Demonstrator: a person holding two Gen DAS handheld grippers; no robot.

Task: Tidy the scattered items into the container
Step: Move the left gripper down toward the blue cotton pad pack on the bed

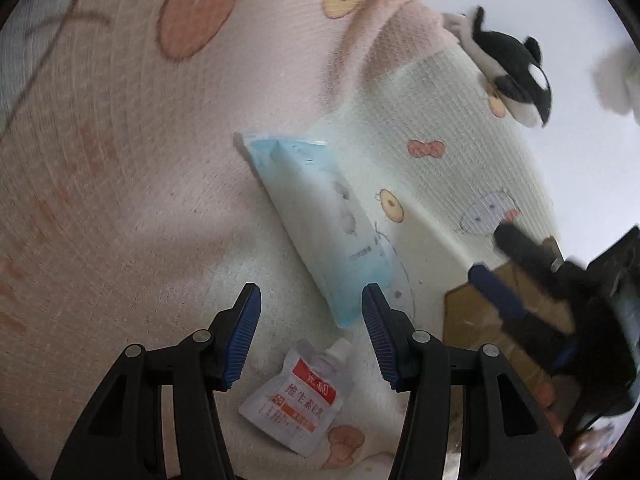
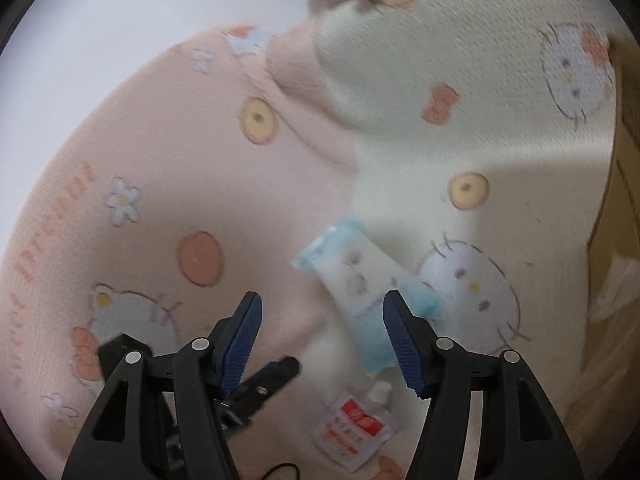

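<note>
Grippers left (image 1: 311,334) and right (image 2: 322,340) gape empty above the pouch (image 1: 295,398).

Cartoon-cat blanket (image 1: 120,200), pink & cream, w/ pale wall behind (image 2: 100,20)

Spouted pouch (image 1: 294,398) just before tissue pack (image 1: 320,220), both on blanket (image 1: 120,200).
</note>
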